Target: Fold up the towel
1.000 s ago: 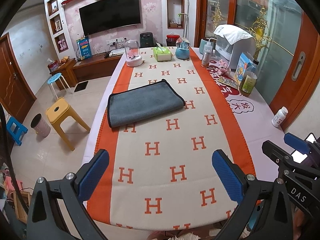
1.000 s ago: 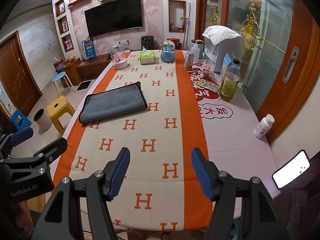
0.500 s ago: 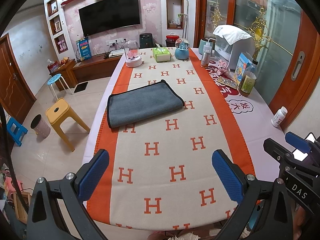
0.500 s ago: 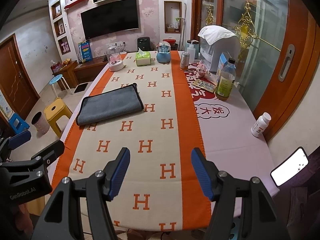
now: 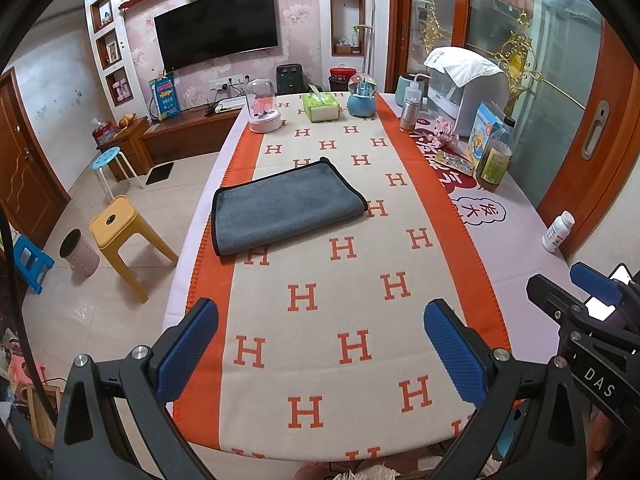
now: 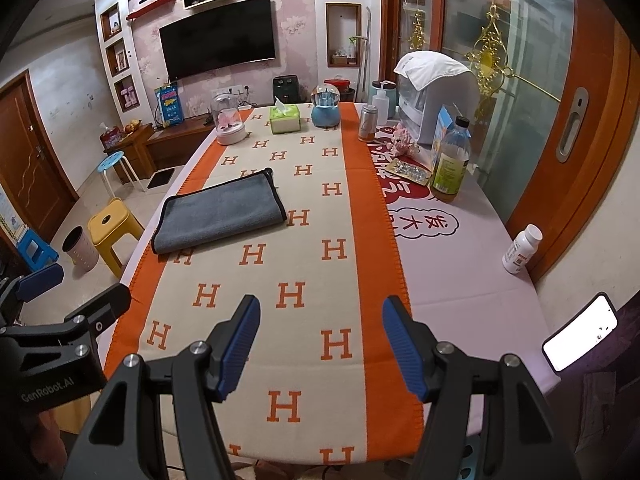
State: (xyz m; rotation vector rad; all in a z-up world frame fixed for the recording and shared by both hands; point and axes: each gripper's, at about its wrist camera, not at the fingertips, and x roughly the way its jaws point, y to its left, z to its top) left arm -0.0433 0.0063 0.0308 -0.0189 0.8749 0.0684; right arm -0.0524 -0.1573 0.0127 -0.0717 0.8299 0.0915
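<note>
A grey towel (image 5: 286,204) with a dark edge lies folded flat on the left side of the orange and cream H-patterned runner (image 5: 340,292). It also shows in the right wrist view (image 6: 218,212). My left gripper (image 5: 320,344) is open and empty above the table's near end, well short of the towel. My right gripper (image 6: 320,340) is open and empty, also over the near end. Each gripper shows at the edge of the other's view.
At the far end stand a glass dome (image 5: 262,106), a green tissue box (image 5: 320,106) and a blue globe (image 5: 361,98). Along the right are a can, a green-labelled bottle (image 5: 494,162), a white appliance (image 5: 464,88) and a pill bottle (image 5: 557,232). Stools (image 5: 120,232) stand left.
Both grippers stay open and nearly still. The right wrist view has risen and pulled back slightly. The towel has not moved.
</note>
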